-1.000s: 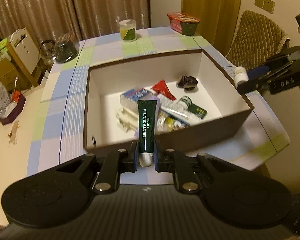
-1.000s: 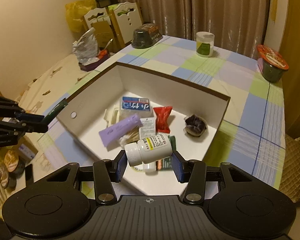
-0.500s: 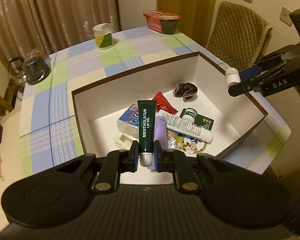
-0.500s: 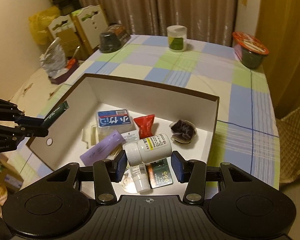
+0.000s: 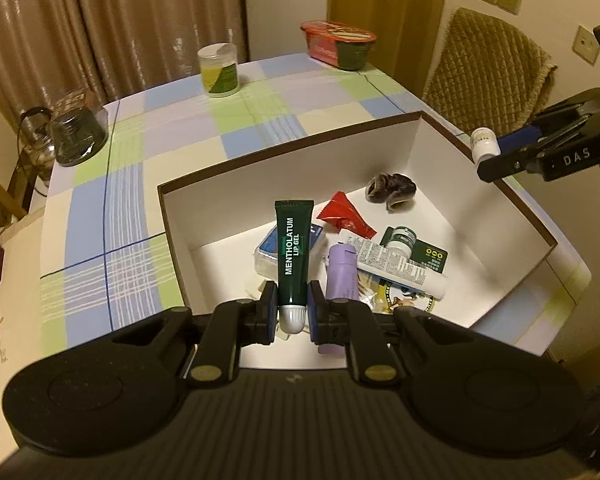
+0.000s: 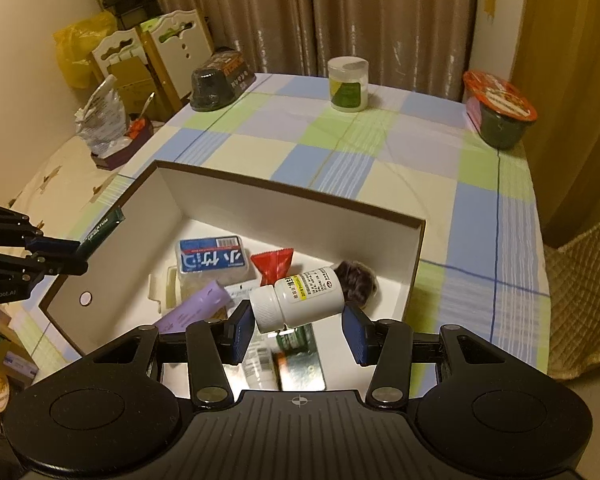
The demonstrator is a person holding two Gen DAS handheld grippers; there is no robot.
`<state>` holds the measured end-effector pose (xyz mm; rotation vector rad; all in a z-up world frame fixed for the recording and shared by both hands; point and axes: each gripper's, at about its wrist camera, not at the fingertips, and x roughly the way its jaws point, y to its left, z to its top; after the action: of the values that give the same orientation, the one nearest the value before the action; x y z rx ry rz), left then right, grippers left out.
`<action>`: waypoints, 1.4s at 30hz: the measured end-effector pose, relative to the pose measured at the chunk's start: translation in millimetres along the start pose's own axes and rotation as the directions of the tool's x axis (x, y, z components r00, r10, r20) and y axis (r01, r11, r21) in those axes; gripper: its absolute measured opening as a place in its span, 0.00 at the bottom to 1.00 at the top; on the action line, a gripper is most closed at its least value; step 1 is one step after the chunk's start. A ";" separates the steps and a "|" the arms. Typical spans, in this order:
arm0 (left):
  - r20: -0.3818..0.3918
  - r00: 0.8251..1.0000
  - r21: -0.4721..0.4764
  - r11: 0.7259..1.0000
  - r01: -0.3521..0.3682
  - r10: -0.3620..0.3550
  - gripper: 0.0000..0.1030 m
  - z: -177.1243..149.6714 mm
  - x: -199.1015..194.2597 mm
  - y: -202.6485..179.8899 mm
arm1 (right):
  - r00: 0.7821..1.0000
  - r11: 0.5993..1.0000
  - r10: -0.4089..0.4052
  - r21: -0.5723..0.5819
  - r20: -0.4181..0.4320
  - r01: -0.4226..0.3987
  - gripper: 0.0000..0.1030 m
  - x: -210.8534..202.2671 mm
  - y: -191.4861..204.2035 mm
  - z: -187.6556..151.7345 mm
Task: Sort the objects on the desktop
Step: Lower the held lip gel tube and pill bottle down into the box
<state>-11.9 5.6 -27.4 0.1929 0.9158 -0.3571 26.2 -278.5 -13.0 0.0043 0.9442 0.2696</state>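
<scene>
1. Mentholatum lip gel tube (image 5: 293, 252), dark green with a white ribbed cap, reads "MENTHOLATUM LIP GEL" in white along its length; the left gripper (image 5: 293, 312) is clamped on it just above the cap, and it stands up over the near part of the box (image 5: 172, 216).
2. White pill bottle (image 6: 300, 298) with a white screw cap and a label bearing a yellow strip and small print too fine to read lies sideways between the blue pads of the right gripper (image 6: 299, 330), gripped cap to the left, above the box's near right part.
3. In the left wrist view the right gripper's arm shows the letters "DAS"; in the right wrist view the left gripper's body reads "GenRobot.AI".
4. Inside the white, brown-rimmed box lie a blue-labelled pack (image 6: 213, 261) with large white characters, a red sachet (image 6: 274, 264), a lilac tube (image 6: 192, 310), a white printed tube (image 5: 396, 266), a green card (image 5: 428, 258) and a dark crumpled thing (image 5: 392, 184).
5. On the checked tablecloth (image 6: 380, 152) beyond the box stand a white-lidded jar with a green and yellow label (image 6: 348, 86), a red-lidded bowl (image 6: 498, 110) at the far right and a dark lidded container (image 6: 220, 80) at the far left.
</scene>
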 end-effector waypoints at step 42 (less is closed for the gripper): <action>-0.136 0.987 0.110 0.989 0.103 -0.087 0.11 22.1 104.1 -11.6 | 0.984 1.000 0.028 0.019 -0.177 -0.025 0.46 98.1 -10.4 26.8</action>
<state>57.9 -34.9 -97.8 0.2837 1.0367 -0.4919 104.5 -262.9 -76.9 0.0083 1.1239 0.2904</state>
